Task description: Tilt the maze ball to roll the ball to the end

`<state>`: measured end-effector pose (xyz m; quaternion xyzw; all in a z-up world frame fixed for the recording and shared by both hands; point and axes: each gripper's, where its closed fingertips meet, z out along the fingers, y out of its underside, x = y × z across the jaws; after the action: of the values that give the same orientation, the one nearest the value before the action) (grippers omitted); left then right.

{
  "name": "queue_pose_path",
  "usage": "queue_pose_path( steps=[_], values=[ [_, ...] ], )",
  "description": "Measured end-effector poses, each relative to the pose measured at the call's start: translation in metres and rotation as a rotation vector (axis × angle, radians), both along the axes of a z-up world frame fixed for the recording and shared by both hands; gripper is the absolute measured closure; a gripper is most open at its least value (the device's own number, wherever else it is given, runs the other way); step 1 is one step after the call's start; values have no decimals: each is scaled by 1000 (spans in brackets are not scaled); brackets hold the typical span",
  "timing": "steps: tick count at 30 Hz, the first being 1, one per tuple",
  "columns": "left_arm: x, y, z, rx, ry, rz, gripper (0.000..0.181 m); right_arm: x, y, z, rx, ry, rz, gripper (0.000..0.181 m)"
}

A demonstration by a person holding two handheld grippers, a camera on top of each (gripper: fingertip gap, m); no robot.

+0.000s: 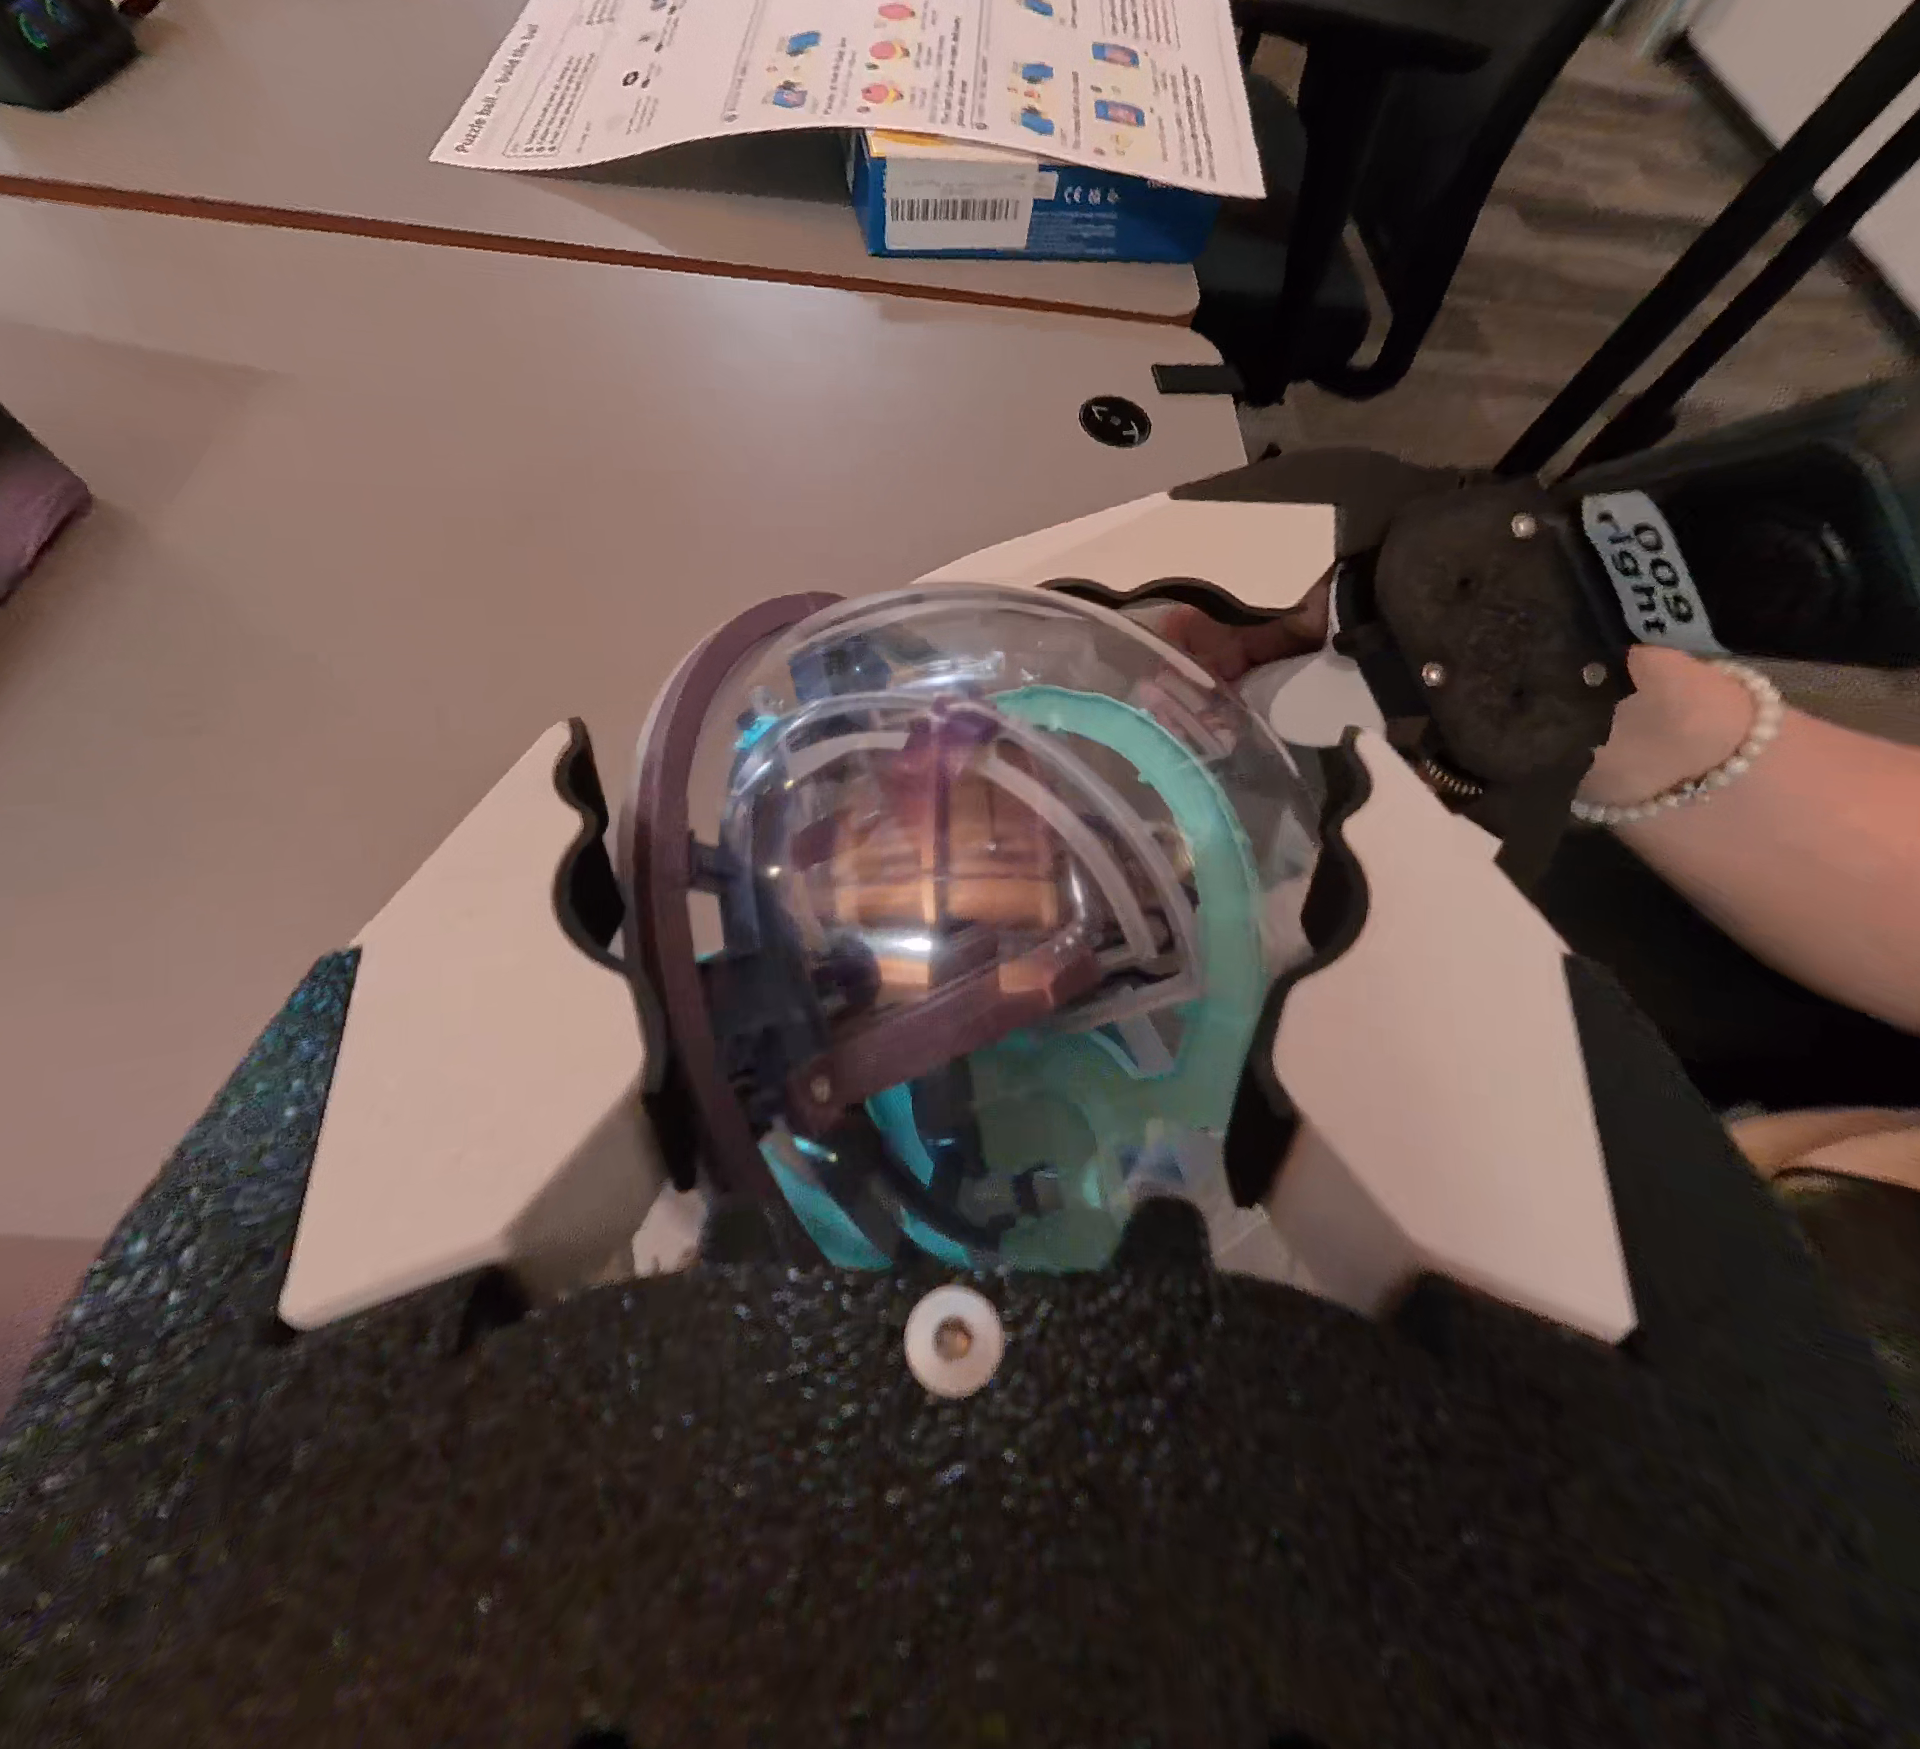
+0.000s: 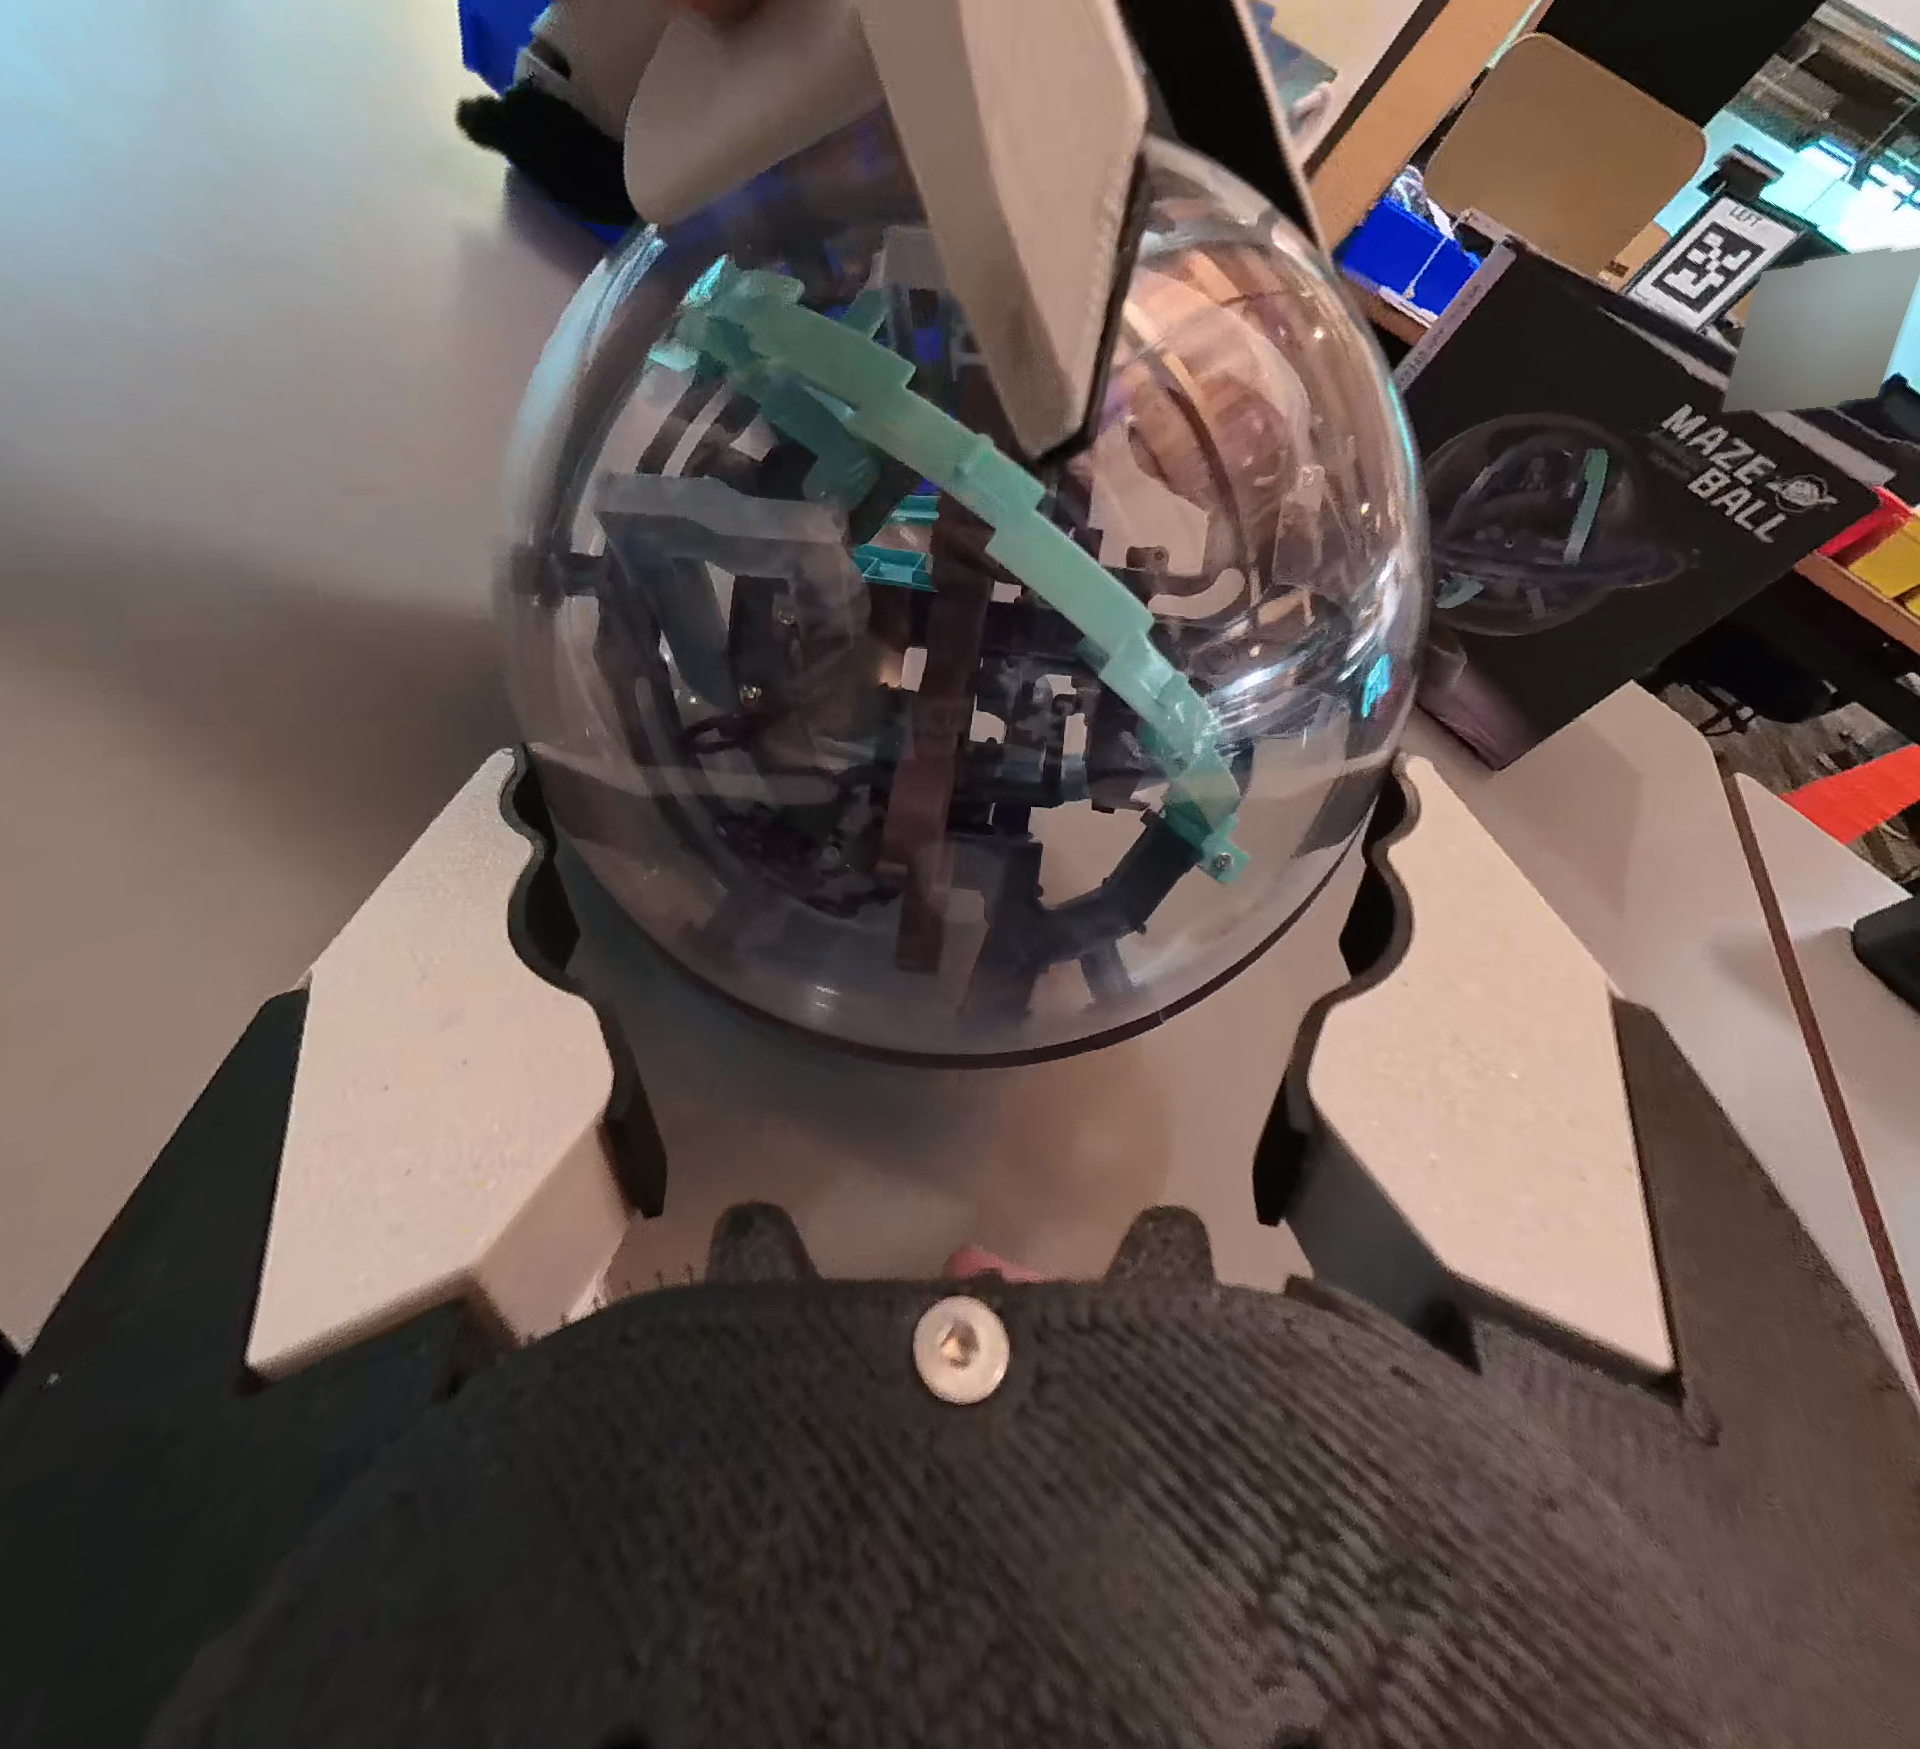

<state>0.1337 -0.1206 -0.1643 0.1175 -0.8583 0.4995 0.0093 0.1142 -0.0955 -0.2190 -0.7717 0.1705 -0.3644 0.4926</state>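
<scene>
Above grey desks (image 1: 312,473) (leaflet (image 1: 852,26), boxes beyond), both tongs (image 1: 956,868) (image 2: 956,878) clamp the maze ball (image 1: 966,920).

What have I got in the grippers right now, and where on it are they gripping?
Both hold the maze ball. The left gripper clamps its clear shell on opposite sides; the right gripper clamps the shell too, from another direction.

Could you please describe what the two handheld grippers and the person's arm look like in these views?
Both the left gripper and the right gripper have a rough black body with a silver screw, and broad pale fingers edged with wavy black pads. From the left wrist view, the right gripper's black housing shows screws, a small spring and a pale blue label. The person's wrist wears a pearl bracelet; no sleeve shows.
</scene>
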Motion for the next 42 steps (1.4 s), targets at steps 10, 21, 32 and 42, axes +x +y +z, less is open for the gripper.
queue_pose_path(
  steps=[10,21,32,42],
  values=[
    [2,1,-19,57,74,39,32,2,-5,-6,-44,-11,-37,35],
    [-8,-8,-19,143,-3,26,36,-4,-18,-17,-110,13,-62,38],
    [-14,-12,-20,190,-40,-37,36,-7,-19,-12,-106,13,-65,36],
    [-21,-18,-21,223,-90,-79,36,-10,-19,-7,-84,-4,-43,33]
  ],
)
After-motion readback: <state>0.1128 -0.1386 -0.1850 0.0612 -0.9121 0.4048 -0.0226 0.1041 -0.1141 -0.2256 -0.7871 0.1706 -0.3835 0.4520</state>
